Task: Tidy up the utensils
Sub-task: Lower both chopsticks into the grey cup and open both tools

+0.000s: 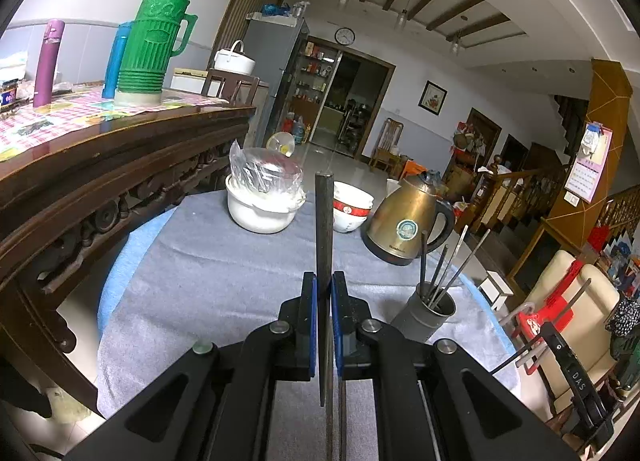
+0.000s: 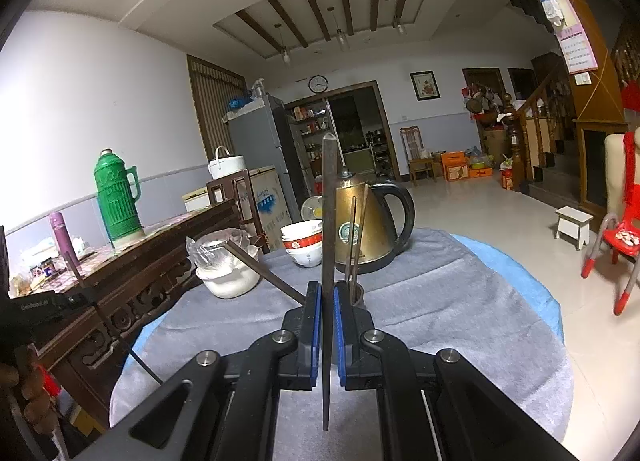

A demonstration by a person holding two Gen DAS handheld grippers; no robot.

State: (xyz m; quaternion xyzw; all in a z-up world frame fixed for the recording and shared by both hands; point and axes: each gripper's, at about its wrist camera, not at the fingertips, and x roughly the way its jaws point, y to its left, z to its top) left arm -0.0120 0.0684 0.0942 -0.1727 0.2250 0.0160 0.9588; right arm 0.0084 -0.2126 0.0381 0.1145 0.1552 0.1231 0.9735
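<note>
Metal holder (image 1: 429,311) | left gripper (image 1: 324,285), right gripper (image 2: 328,293): each clamps 1 chopstick

Lived-in home, open dining/living room: tiled floor, beamed ceiling, wall clock (image 2: 318,84), grey fridge (image 2: 260,141), wooden staircase (image 2: 532,129), wall calendar (image 2: 576,41). Cloth-covered counter (image 1: 208,261) carries a brass electric kettle (image 1: 408,217), stacked bowls (image 1: 352,207) and a chopstick holder (image 1: 430,311). Carved wooden sideboard (image 1: 100,181) beside it holds a green thermos (image 1: 154,37) and 1 purple flask (image 1: 49,61).
</note>
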